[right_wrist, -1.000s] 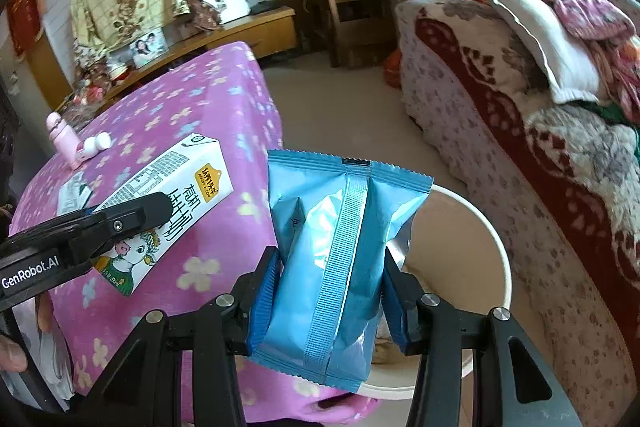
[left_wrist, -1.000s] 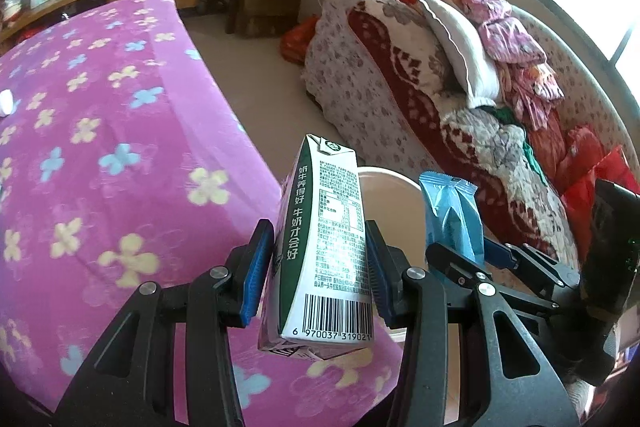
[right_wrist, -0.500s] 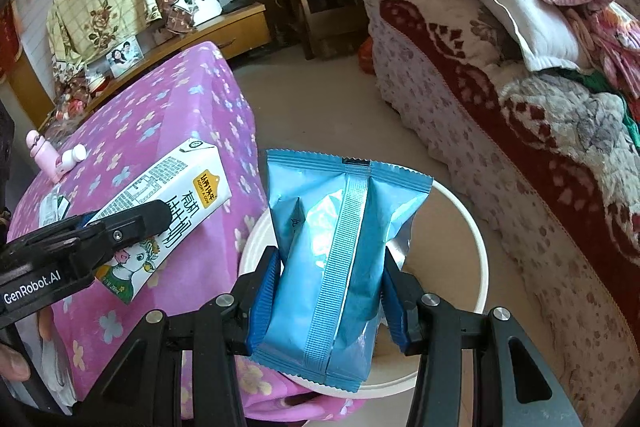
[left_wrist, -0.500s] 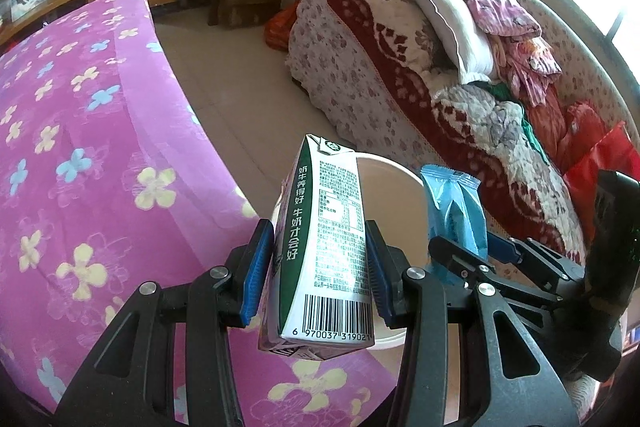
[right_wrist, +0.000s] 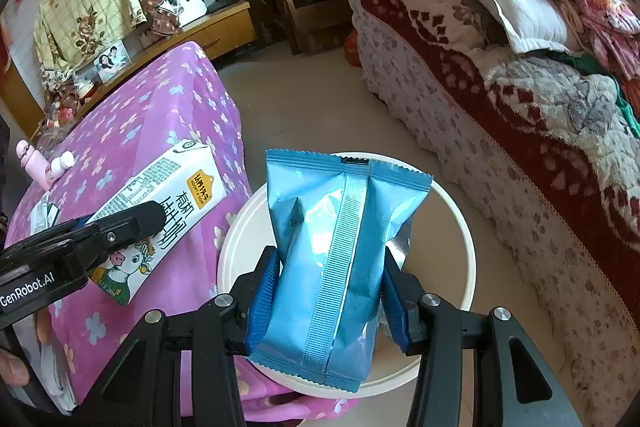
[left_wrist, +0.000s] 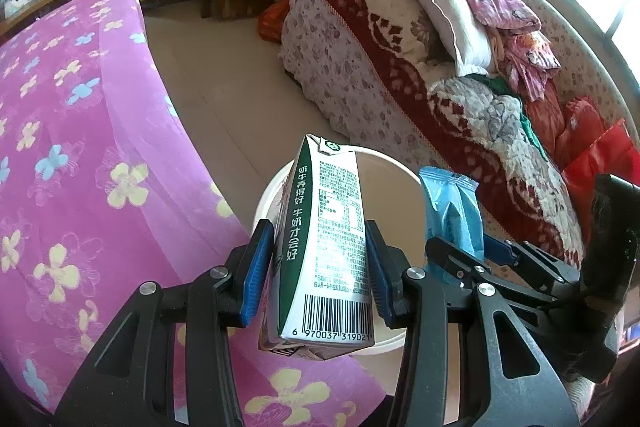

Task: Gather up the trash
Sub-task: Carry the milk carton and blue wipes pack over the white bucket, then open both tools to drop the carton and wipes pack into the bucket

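Observation:
My left gripper (left_wrist: 316,267) is shut on a white and green milk carton (left_wrist: 328,247), held upright at the near left rim of a white round bin (left_wrist: 396,167) on the floor. My right gripper (right_wrist: 326,291) is shut on a blue snack packet (right_wrist: 340,247) and holds it above the bin (right_wrist: 452,227). In the right wrist view the carton (right_wrist: 160,211) and left gripper (right_wrist: 120,231) show at the left, over the table's edge. In the left wrist view the packet (left_wrist: 452,211) and right gripper (left_wrist: 476,251) show at the right.
A table under a pink flowered cloth (left_wrist: 72,147) stands left of the bin. A sofa with patterned blankets and pillows (left_wrist: 440,67) runs along the right. Bare tiled floor (left_wrist: 224,75) lies between them. A pink bottle (right_wrist: 36,163) lies on the table's far side.
Both grippers have moved right and forward off the table with their loads. The bin now lies more fully beneath the carton and the packet.

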Demonstrator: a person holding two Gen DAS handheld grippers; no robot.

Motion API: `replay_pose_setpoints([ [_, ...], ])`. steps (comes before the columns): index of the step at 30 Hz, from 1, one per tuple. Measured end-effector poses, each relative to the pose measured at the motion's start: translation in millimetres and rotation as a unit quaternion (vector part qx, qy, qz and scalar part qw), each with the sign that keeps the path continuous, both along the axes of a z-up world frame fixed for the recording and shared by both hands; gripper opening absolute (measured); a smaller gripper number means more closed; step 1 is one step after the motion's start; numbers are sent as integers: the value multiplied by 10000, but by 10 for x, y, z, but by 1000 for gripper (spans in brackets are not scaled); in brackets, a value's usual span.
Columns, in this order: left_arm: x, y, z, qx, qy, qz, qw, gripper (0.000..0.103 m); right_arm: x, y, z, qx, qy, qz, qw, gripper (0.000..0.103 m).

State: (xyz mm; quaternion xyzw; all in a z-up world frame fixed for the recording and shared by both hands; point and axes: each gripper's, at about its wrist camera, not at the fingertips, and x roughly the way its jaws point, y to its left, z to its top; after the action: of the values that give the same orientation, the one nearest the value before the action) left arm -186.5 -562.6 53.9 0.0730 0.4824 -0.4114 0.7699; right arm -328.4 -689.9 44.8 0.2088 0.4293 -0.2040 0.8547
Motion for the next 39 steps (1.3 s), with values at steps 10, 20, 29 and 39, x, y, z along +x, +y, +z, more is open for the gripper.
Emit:
replay_pose_setpoints([
  [10, 18, -25, -43, -21, 52, -30, 10000, 43, 1, -82, -64, 46, 50, -159, 9999, 54],
  [20, 49, -13, -75, -72, 230, -82, 9997, 55, -12, -119, -96, 166, 48, -288, 9994, 69],
  [29, 32, 21, -63, -54, 236, -78, 9997, 56, -14, -88, -123, 202, 81, -266, 9994, 69],
  [39, 48, 156, -36, 50, 51, 120, 9999, 56, 24, 5, -113, 172, 83, -167, 9997, 69],
])
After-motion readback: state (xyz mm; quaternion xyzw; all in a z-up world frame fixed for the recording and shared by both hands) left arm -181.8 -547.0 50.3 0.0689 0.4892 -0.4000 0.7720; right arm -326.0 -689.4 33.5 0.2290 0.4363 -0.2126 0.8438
